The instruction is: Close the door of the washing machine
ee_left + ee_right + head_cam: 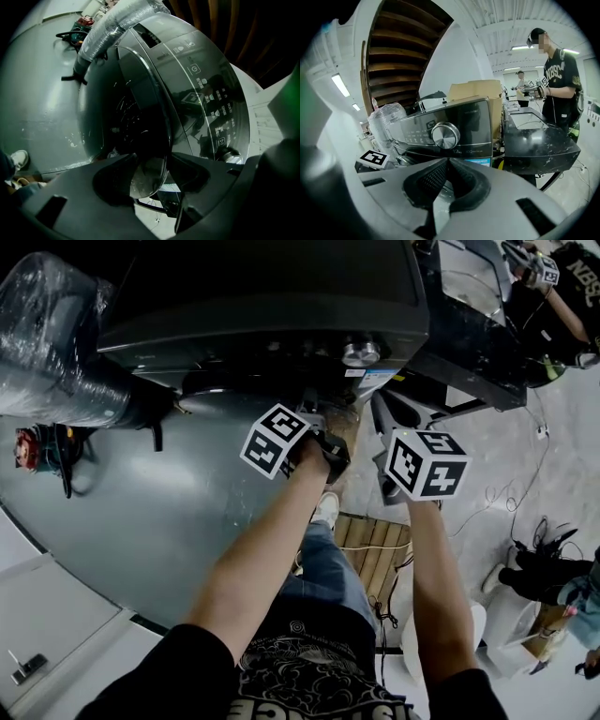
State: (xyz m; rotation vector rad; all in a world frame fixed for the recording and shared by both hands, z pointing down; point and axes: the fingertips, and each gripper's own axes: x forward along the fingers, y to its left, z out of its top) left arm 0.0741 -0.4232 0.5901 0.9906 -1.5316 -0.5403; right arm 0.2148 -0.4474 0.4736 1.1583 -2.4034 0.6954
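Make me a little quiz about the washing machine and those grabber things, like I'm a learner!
1. True or false: a round silver knob sits on the front of the washing machine.
2. What stands between the open jaws of the left gripper? A) the rim of the door B) a towel C) nothing at all
3. In a word or two: what is wrapped round the big roll beside the machine?
Key: 1 true; 2 A; 3 clear plastic.
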